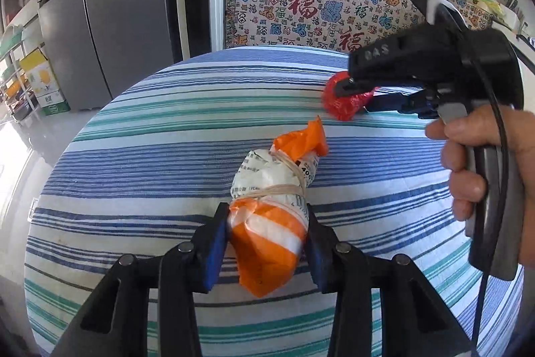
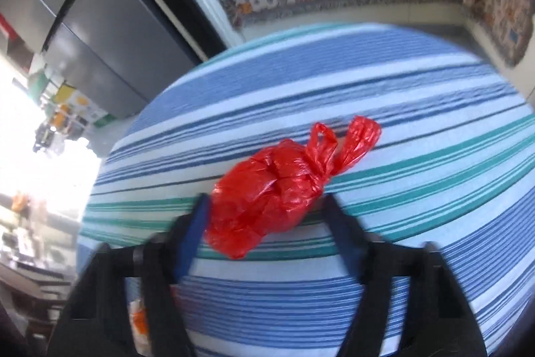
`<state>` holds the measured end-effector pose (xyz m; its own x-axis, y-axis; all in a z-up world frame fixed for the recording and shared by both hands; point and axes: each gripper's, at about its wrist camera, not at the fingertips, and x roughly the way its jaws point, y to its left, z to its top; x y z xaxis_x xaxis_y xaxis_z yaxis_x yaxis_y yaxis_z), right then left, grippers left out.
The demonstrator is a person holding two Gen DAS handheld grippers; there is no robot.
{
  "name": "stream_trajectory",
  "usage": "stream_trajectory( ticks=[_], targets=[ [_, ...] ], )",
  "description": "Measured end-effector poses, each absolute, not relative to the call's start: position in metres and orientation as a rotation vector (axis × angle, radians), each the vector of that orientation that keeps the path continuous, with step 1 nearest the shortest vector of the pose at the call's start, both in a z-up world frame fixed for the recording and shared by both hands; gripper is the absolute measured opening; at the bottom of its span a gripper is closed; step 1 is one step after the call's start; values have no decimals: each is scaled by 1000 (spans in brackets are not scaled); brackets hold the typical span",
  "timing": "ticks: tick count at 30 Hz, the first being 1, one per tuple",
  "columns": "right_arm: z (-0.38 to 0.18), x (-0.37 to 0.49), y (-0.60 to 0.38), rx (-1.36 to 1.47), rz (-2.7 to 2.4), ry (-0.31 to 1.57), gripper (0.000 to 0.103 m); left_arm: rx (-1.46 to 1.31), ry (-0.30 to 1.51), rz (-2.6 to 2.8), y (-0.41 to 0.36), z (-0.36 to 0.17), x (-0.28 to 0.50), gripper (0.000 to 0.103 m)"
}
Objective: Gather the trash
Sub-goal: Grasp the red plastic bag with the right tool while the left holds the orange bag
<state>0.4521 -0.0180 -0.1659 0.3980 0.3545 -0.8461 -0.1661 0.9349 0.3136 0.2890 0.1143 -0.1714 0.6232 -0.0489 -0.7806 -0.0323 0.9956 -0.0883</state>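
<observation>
Left tongs (image 1: 267, 243) pinch an orange-and-white bundle (image 1: 272, 216) over the striped table (image 1: 133, 156). Right tongs (image 2: 264, 219) straddle a knotted red bag (image 2: 277, 193); pad contact is unclear. The pickup step looks underway. Next, both pieces likely need lifting and carrying to a bin, unseen.

I count two bags of trash: one orange bag (image 1: 267, 240) and one red bag (image 2: 271, 193). I see two grippers and one striped cloth (image 1: 167, 156).
</observation>
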Motion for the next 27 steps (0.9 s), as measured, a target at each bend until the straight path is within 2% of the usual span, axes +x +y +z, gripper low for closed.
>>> stream_trajectory(
  ticks=[5,9,13,16,17,18,20,21,22,24,27],
  targets=[
    [-153,419,-61,36,447,1086,42,-103,903,-81,98,-171,270,42],
    [-135,353,-106,-188,606,1069,43,-88,916,-138,74,-170,249,42],
    [-143,286,-150,-296,625,1082,45,-65,919,-166,58,-169,234,43],
    [-156,255,-177,-260,565,1071,57,-28,920,-164,53,-170,228,44],
    [-158,248,-185,-231,536,1058,74,-4,922,-162,52,-170,226,44],
    [-161,239,-193,-195,498,1044,84,15,925,-161,51,-170,224,44],
    [-165,224,-199,-143,446,1032,86,45,934,-158,49,-170,222,44],
    [-165,214,-198,-144,421,1008,86,60,938,-157,48,-171,222,49],
    [-166,212,-195,-152,406,999,87,67,947,-151,48,-172,222,71],
    [-168,206,-187,-161,367,990,93,52,982,-129,51,-178,223,93],
    [-168,204,-181,-139,334,978,94,59,963,-135,53,-178,216,93]
  ],
)
